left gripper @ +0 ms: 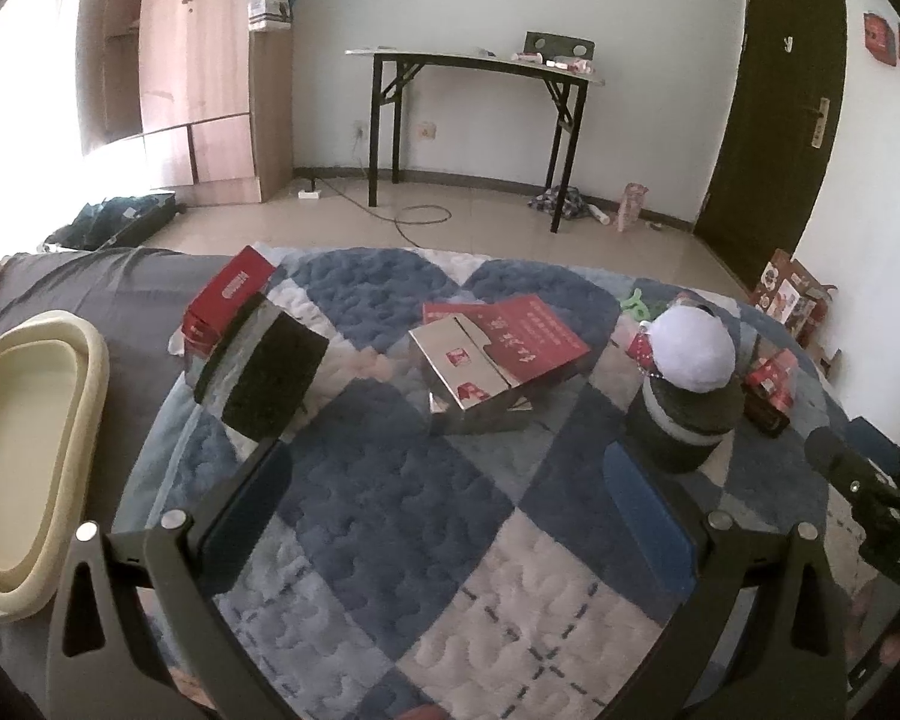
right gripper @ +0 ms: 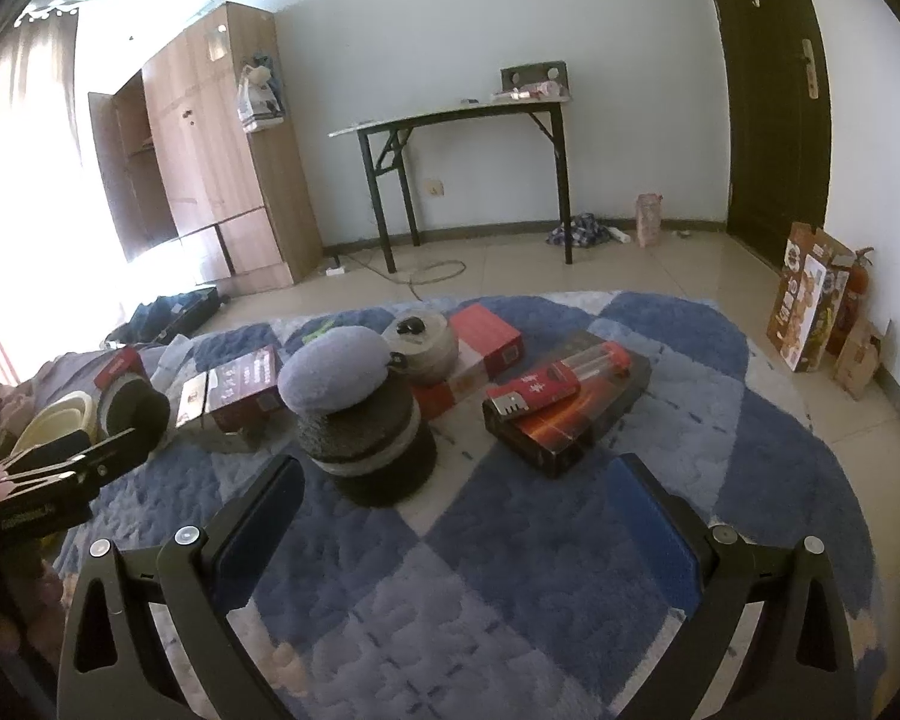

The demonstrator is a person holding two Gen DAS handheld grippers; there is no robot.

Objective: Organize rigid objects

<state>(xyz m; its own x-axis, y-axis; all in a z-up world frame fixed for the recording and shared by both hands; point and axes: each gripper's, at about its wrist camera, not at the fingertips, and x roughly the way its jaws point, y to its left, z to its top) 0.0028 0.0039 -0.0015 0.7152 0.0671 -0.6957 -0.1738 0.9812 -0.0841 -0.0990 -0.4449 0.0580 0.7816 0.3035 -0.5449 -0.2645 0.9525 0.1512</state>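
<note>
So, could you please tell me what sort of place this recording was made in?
Most likely a bedroom at home: a quilted blue-and-white blanket covers what looks like a bed, with a wooden wardrobe and a folding table against the wall.

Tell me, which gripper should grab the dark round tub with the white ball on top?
Probably the right gripper: the tub sits just ahead of its open fingers. For the left gripper, the tub lies off to the side.
</note>
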